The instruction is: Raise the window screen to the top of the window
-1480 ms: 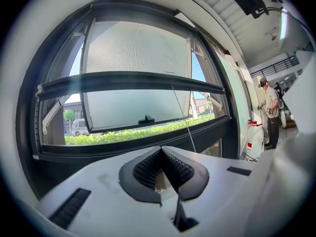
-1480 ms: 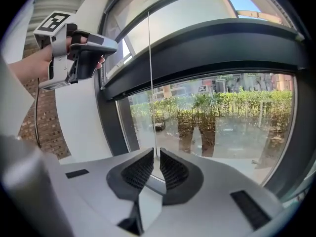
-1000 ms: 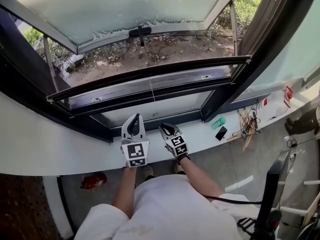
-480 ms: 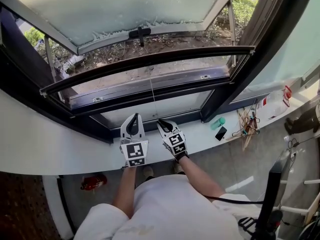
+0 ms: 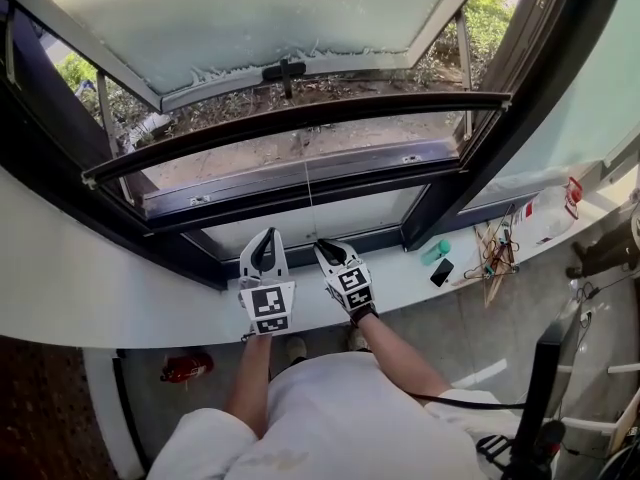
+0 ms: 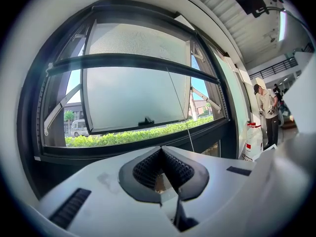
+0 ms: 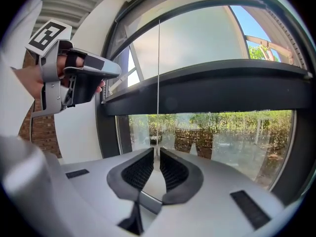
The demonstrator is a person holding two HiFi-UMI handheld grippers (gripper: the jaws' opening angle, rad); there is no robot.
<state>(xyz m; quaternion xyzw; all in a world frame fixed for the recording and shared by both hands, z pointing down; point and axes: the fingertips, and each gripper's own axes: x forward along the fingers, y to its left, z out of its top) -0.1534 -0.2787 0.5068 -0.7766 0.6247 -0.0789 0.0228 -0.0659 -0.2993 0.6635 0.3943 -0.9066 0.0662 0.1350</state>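
Observation:
The window screen's dark bottom bar (image 5: pixel 300 116) spans the window opening, roughly halfway up it. The bar also crosses the left gripper view (image 6: pixel 133 60) and the right gripper view (image 7: pixel 207 90). A thin pull cord (image 5: pixel 307 193) hangs from the bar down to my right gripper (image 5: pixel 325 251). In the right gripper view the cord (image 7: pixel 158 83) runs straight between the pads, and the right gripper (image 7: pixel 157 152) is shut on it. My left gripper (image 5: pixel 265 236) hovers just left of the right one above the sill. Its jaws (image 6: pixel 162 149) are shut with nothing in them.
An outward-tilted frosted pane (image 5: pixel 250 18) hangs beyond the frame, with its handle (image 5: pixel 285 68). On the white sill (image 5: pixel 400 280) lie a green cup (image 5: pixel 436 250), a phone (image 5: pixel 441 270) and wooden sticks (image 5: pixel 495 253). A red extinguisher (image 5: pixel 185 365) stands below. A person (image 6: pixel 266 107) stands far right.
The screen's bar has climbed higher in the window opening. My right gripper has risen slightly with the cord; the left gripper has stayed put.

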